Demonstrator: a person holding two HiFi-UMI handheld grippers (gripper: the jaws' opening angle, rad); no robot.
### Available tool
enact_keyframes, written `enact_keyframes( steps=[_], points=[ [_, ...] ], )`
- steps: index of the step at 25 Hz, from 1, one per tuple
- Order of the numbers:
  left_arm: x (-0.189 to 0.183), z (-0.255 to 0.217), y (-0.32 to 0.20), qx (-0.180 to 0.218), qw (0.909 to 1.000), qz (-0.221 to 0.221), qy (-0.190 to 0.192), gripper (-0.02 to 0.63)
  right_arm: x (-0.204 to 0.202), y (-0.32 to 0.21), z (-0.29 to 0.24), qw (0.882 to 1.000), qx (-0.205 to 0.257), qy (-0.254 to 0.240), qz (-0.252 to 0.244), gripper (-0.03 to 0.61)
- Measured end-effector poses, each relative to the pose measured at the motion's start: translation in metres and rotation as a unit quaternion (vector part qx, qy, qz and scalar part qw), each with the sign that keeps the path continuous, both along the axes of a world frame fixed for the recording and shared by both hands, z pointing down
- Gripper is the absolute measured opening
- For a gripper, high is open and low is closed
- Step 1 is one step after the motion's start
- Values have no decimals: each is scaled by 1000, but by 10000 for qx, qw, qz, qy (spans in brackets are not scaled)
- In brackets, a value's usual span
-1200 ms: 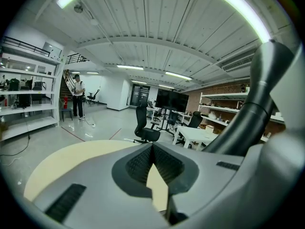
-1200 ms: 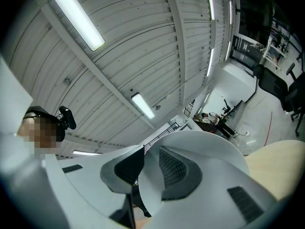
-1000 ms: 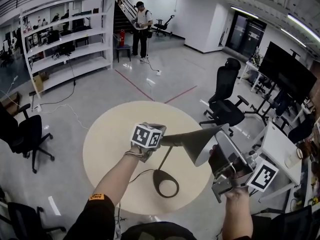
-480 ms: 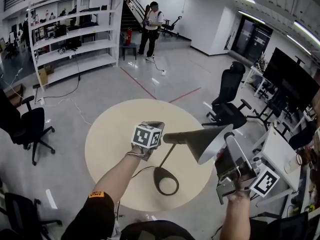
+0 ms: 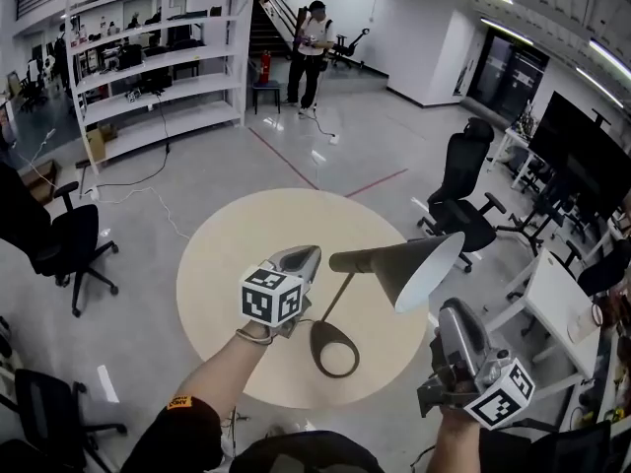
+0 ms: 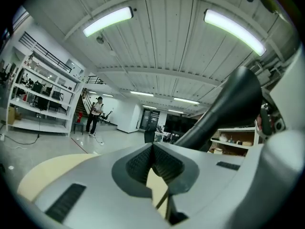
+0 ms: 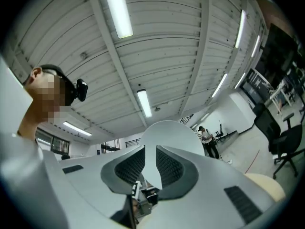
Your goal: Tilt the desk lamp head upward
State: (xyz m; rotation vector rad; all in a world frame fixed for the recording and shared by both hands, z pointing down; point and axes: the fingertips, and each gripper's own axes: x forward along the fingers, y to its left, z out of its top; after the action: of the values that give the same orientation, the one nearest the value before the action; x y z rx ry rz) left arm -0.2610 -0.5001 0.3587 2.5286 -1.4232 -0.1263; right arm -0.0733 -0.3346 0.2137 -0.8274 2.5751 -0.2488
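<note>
Far left: white shelving (image 5: 148, 67); nearer, a black office chair (image 5: 69, 244) on the floor.

Left gripper (image 5: 299, 257): held over the round table (image 5: 227, 254), marker cube towards the camera, jaws pointing right at the narrow end of the lamp head. In the left gripper view (image 6: 152, 147) the ribbed pads meet at their tips and nothing is gripped. Only table top and a thin dark line show through the slot below. From the head view I cannot tell whether the tips touch the lamp.

Desk lamp: oval base (image 5: 333, 348) sits on the near right part of the table, and its stem (image 5: 340, 299) leans up and to the right. The lamp head (image 5: 394, 262), a dark cone, lies roughly level, with its white mouth turned right. It fills the right side of the left gripper view (image 6: 228, 104).

Right gripper (image 5: 454, 315): near right, below the mouth of the shade and clear of it. In its own view (image 7: 150, 161) the jaws stand a narrow slit apart and hold nothing. The white inside of the shade shows beyond them.

Right: a second office chair (image 5: 463, 195). Far centre: a person (image 5: 314, 37) standing.
</note>
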Motion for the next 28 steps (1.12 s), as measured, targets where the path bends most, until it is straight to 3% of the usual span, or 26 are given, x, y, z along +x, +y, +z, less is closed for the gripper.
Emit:
enact_keyframes(
  steps=[6, 10, 18, 28],
  points=[
    [25, 18, 79, 188, 9995, -56, 243, 47, -4, 19, 72, 9882, 309, 1204, 900, 81],
    [42, 38, 129, 181, 9993, -248, 211, 47, -7, 22, 120, 9766, 121, 1766, 1221, 80],
    [73, 88, 216, -31, 9968, -776, -196, 46, 7, 52, 197, 9602, -363, 2415, 1354, 44],
    [113, 94, 278, -40, 9841, -1724, -424, 47, 31, 91, 215, 9583, 13, 2747, 784, 17]
  ],
)
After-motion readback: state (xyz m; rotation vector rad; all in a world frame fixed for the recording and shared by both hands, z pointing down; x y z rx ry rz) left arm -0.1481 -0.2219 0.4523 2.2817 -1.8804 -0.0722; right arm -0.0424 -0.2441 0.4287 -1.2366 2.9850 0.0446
